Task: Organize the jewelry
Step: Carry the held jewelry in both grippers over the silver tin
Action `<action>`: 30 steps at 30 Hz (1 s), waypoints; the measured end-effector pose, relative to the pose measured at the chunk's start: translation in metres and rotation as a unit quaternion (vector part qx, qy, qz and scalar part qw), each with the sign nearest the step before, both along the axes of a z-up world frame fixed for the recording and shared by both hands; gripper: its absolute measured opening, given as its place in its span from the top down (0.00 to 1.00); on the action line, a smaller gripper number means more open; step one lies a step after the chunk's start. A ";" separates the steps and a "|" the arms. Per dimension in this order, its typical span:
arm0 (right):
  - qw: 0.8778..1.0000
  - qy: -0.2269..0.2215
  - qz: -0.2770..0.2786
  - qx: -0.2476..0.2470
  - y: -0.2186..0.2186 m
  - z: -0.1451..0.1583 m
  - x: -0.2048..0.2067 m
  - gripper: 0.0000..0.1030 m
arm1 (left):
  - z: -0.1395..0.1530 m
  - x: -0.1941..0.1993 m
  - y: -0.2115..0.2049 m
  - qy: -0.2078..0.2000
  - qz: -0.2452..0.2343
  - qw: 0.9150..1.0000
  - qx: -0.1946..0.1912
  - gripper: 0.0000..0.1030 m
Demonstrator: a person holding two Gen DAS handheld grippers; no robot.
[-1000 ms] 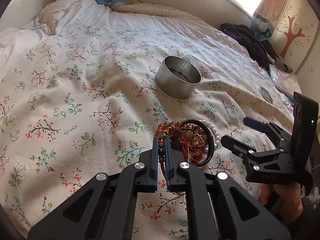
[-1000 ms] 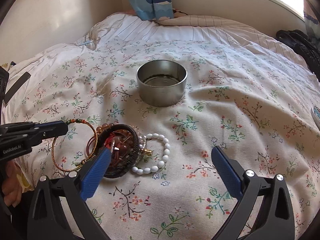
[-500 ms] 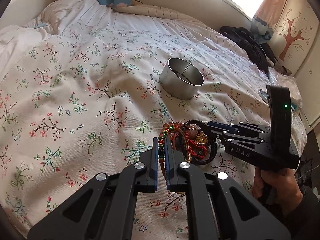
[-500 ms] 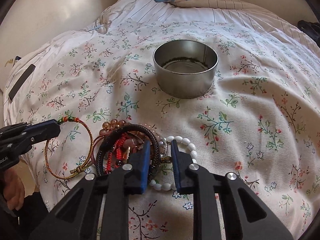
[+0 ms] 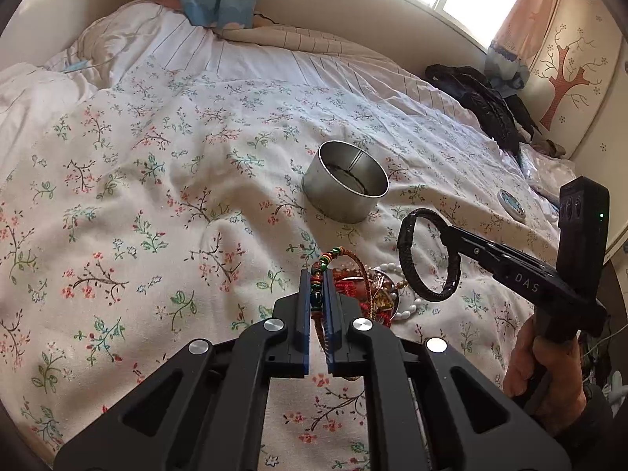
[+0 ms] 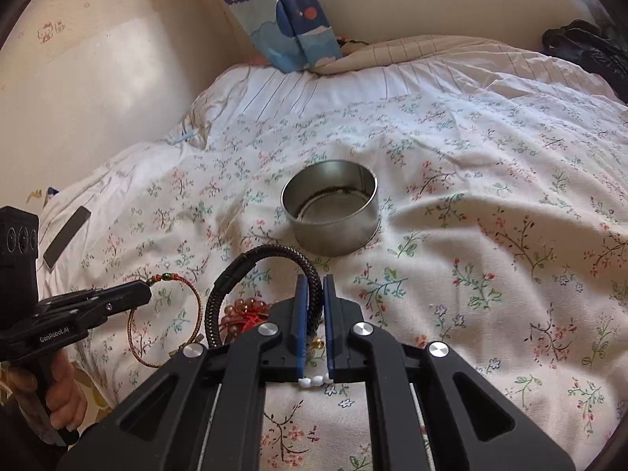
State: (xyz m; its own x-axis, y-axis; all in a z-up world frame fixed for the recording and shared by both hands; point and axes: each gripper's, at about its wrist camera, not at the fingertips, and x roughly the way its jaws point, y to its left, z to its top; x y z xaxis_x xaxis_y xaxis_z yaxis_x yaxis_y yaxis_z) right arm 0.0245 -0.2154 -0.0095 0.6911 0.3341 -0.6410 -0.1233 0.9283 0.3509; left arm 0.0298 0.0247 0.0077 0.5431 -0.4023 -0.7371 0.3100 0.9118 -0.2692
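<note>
A round metal tin (image 5: 345,186) stands open on the floral bedspread; it also shows in the right wrist view (image 6: 331,206). My left gripper (image 5: 316,278) is shut on a thin cord bracelet with coloured beads (image 5: 329,259), also seen in the right wrist view (image 6: 165,316). My right gripper (image 6: 313,286) is shut on a black braided bracelet (image 6: 251,265) and holds it lifted off the bed, near the tin (image 5: 424,259). A pile of red and amber bead jewelry (image 5: 373,290) and a white bead bracelet (image 5: 396,271) lies below.
A dark bag (image 5: 482,106) lies at the bed's far right. A small round lid (image 5: 510,204) lies right of the tin. A blue patterned curtain (image 6: 290,15) hangs at the head of the bed. A dark flat strip (image 6: 66,233) lies at the left edge.
My right gripper closed on the black braided bracelet and lifted it out of the pile toward the tin. My left gripper stays shut on the cord bracelet.
</note>
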 end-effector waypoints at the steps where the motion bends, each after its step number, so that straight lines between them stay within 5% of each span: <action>1: 1.000 -0.005 -0.007 0.003 -0.004 0.003 0.002 0.92 | 0.002 0.004 -0.004 -0.003 -0.002 1.000 -0.001 0.95; 19: 0.998 -0.041 -0.055 0.000 -0.031 0.021 0.061 0.92 | 0.022 0.092 -0.065 -0.049 -0.018 0.999 -0.009 0.95; 30: 0.998 -0.034 -0.054 -0.010 -0.032 0.011 0.094 0.92 | -0.002 0.134 -0.097 -0.031 -0.020 0.999 -0.007 0.95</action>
